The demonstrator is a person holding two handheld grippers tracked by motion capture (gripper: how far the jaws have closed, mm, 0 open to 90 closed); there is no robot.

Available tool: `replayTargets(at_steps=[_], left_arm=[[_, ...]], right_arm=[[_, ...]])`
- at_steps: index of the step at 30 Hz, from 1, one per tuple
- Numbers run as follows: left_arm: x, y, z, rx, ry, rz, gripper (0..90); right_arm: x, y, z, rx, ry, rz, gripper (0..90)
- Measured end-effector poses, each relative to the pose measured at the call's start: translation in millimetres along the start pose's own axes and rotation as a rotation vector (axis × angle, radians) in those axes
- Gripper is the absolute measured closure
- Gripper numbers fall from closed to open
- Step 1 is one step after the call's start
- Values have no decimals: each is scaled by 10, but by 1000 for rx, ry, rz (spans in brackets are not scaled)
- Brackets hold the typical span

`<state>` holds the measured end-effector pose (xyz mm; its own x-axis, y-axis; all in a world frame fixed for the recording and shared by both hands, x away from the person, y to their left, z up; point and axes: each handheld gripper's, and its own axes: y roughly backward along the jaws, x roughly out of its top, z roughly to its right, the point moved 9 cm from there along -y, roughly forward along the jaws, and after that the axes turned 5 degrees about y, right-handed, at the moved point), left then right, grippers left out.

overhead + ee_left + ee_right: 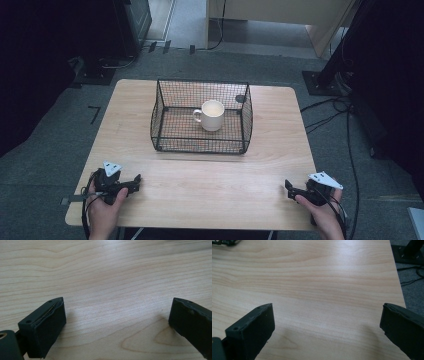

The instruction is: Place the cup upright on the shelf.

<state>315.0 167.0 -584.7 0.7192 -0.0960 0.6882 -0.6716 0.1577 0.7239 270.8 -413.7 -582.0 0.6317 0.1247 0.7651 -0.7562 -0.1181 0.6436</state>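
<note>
Nothing is in hand yet; this reads as the start, before any reach. The white ceramic mug (pixel 212 115) stands upright inside the black wire-mesh basket (pixel 165 107) at the middle of the pale wooden worktop (pixel 200 175), its handle turned to the left in the high view. Both tools are well apart from it, down at the near edge.

The left gripper (pixel 136 181) lies low near the near left corner, held in the person's left hand (pixel 102 205), pointing inward across the boards. In the left gripper view its 2 fingers (pixel 47 325) stand wide apart with bare wood between them. The right gripper (pixel 288 187), in the right hand (pixel 325 212), mirrors it at the near right corner; its fingers (pixel 254 330) are likewise spread wide and hold nothing.

The next move likely calls for 1 gripper to lift, travel forward over the basket's open top and come down on the mug's rim or handle.
</note>
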Motion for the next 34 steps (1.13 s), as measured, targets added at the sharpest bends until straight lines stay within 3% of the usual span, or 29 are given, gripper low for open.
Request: replayTargets(at_steps=[6, 34], left_arm=[[0, 0, 0, 0, 0, 0, 15], [0, 2, -7, 5, 5, -2, 15]], right_arm=[[-71, -22, -11, -3, 38, -67, 30], [-72, -28, -18, 6, 27, -71, 28]])
